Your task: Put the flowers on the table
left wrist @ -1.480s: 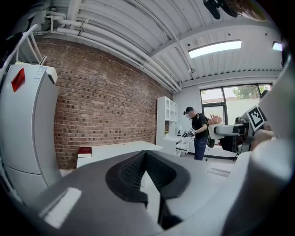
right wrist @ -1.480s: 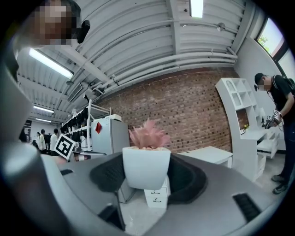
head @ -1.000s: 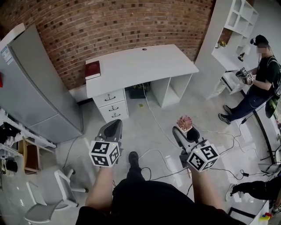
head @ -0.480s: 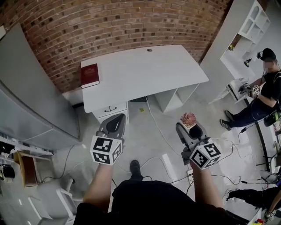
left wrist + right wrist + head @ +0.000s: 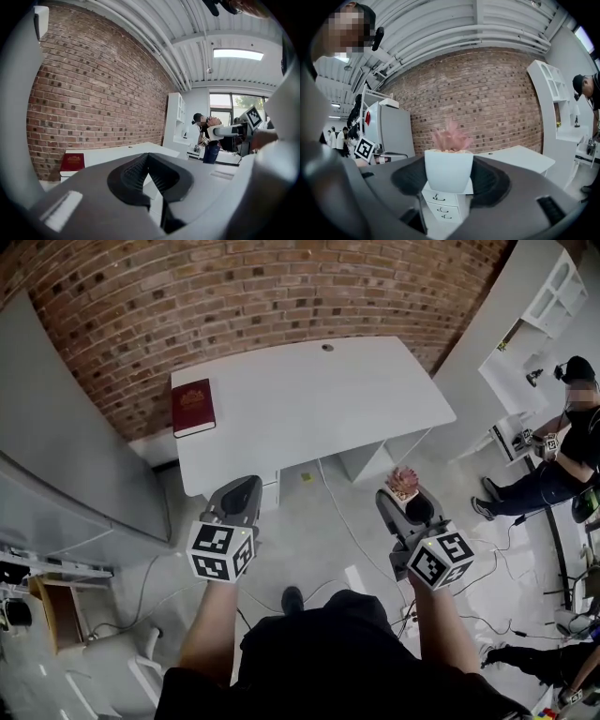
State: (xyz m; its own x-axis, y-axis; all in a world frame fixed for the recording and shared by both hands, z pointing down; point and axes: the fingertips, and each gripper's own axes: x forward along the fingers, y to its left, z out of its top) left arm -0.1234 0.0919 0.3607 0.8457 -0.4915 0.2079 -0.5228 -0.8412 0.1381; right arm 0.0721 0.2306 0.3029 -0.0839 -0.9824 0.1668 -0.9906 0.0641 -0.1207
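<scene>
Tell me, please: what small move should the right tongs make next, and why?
Probably carry the right tongs forward, over the white desk. They are shut on the flower pot, which hangs above the floor, short of the desk's front edge. The red book lies at the desk's left end.

Pink flowers (image 5: 403, 479), spiky and upright in a small white pot (image 5: 449, 171), ride off the floor, clamped at the pot by the right gripper (image 5: 407, 501). They sit just near of the white table (image 5: 309, 399), by its right end, not on it.
</scene>
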